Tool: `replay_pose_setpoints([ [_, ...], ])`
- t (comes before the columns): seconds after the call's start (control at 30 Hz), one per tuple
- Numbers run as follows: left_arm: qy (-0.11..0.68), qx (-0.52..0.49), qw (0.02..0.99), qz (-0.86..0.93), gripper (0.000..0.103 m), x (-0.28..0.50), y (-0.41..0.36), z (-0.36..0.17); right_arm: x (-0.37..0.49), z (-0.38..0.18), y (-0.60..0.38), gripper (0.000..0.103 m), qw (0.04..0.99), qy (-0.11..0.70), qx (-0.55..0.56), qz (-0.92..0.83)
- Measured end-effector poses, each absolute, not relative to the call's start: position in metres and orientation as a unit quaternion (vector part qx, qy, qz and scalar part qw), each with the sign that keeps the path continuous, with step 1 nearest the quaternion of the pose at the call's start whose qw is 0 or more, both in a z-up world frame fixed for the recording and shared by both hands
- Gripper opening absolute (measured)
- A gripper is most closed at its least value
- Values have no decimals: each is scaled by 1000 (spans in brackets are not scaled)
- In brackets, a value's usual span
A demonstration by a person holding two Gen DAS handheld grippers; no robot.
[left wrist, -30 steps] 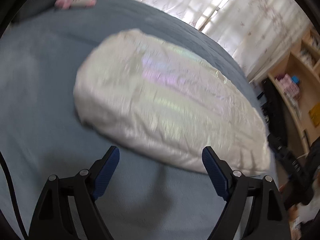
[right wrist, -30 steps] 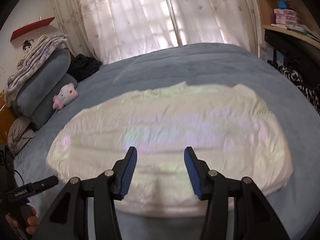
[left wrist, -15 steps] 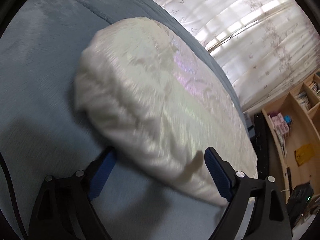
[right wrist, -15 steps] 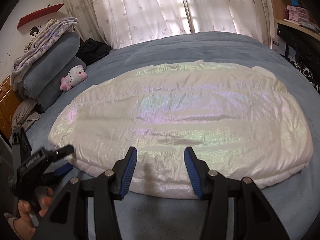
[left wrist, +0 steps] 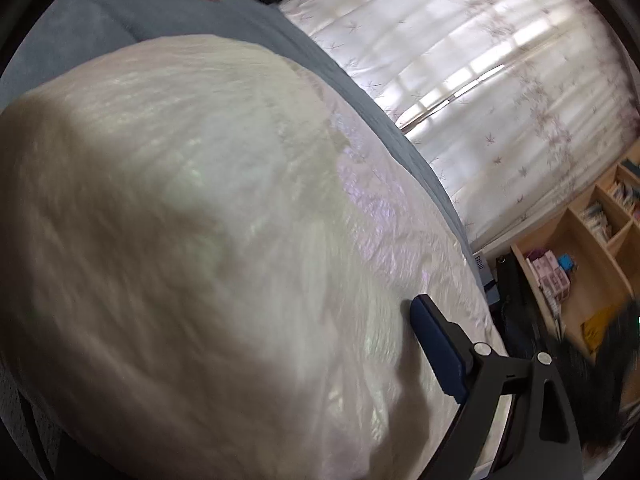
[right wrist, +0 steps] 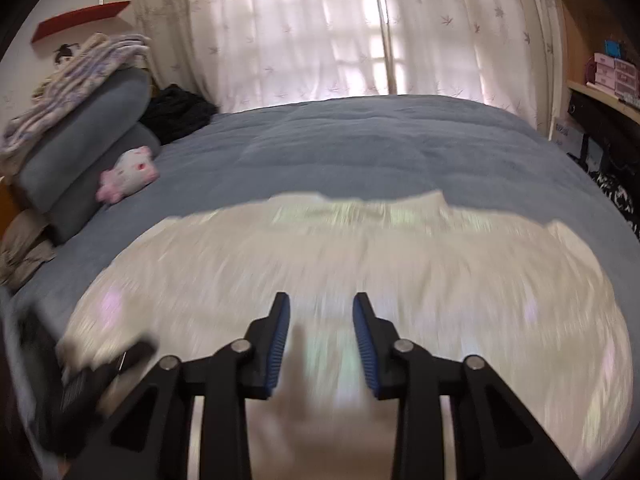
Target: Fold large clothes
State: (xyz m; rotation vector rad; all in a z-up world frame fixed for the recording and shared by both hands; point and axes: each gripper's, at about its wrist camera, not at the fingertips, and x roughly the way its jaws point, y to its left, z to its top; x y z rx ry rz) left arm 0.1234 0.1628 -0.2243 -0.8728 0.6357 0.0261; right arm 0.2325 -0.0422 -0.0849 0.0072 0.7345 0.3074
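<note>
A large pearly white padded garment lies spread flat on the grey-blue bed. In the left wrist view it fills most of the frame, very close. My left gripper is at its near left edge; only the right finger shows, lying over the fabric, and the other is hidden behind the cloth. The left gripper also shows blurred at the lower left of the right wrist view. My right gripper is open and empty, low over the garment's near edge.
Grey pillows with a folded blanket, a pink-and-white plush toy and dark clothes lie at the head of the bed. Sheer curtains hang behind. Wooden shelves stand at the right.
My left gripper has pushed forward to the garment's edge, so the cloth now covers its left finger. My right gripper has moved forward and down over the near edge. Both views are motion-blurred.
</note>
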Motion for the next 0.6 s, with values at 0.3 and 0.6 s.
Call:
replay_pose_setpoints([
  [0.3,303,-408,861,1,96,127,170,-221,297,-162,-23,21,914,392,-6,102],
  [0.6,305,-401,864,0,102,125,173,-222,293,-180,-20,21,918,385,-9,98],
])
